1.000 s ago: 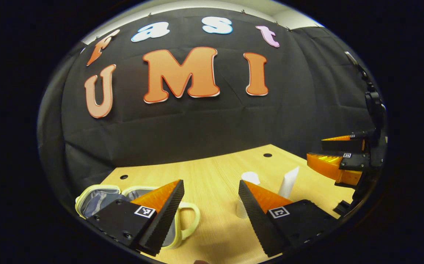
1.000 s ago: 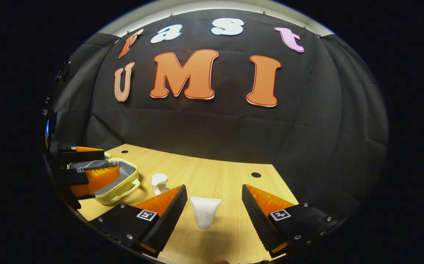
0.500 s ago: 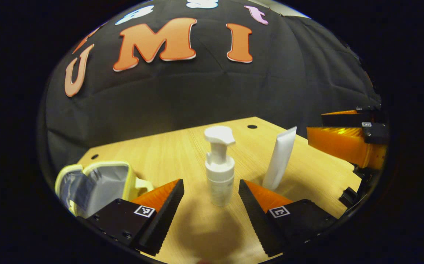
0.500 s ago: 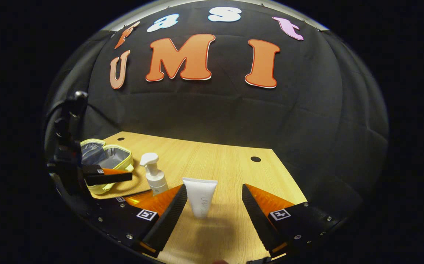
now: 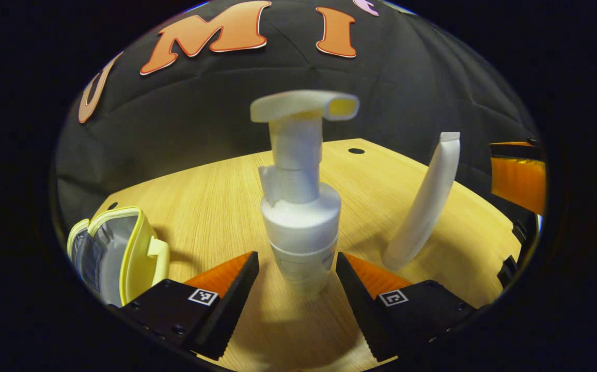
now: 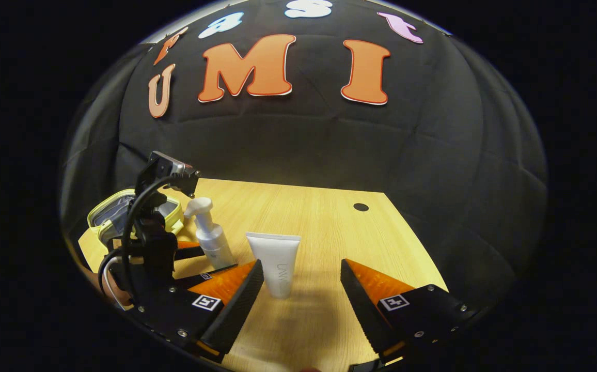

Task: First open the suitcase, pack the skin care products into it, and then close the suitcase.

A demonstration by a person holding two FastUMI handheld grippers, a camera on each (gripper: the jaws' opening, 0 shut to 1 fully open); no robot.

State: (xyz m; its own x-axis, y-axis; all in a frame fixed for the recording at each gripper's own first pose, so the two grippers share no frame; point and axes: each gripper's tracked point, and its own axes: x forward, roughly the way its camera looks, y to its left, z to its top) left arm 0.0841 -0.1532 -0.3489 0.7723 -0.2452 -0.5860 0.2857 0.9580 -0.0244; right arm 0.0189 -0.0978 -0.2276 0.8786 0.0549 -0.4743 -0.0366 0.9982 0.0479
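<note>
The left gripper (image 5: 297, 268) is down at table level with its jaws spread wide, and the white pump bottle (image 5: 301, 206) stands upright right between the two fingers; there is a sliver of wood visible on either side of the bottle's base, so the fingers are not pressing on it. The pump nozzle points off to the right in the left gripper view. Just beyond and to the right of the bottle, a white squeeze tube (image 5: 425, 204) stands on its cap, leaning a little. At the left edge of that view the small yellow-trimmed case (image 5: 118, 253) lies open on the wooden table (image 5: 216, 196), its grey lining showing and its handle facing the bottle.

From the right gripper view, the right gripper (image 6: 302, 281) also has its jaws wide apart, hovering low over the table with the squeeze tube (image 6: 276, 261) standing just ahead, nearer its left finger and not touched by either one. Farther left, the left gripper (image 6: 195, 258) reaches toward the pump bottle (image 6: 209, 235), cables looping off its body. The open case (image 6: 123, 217) sits behind it, near the table's far left corner.
</note>
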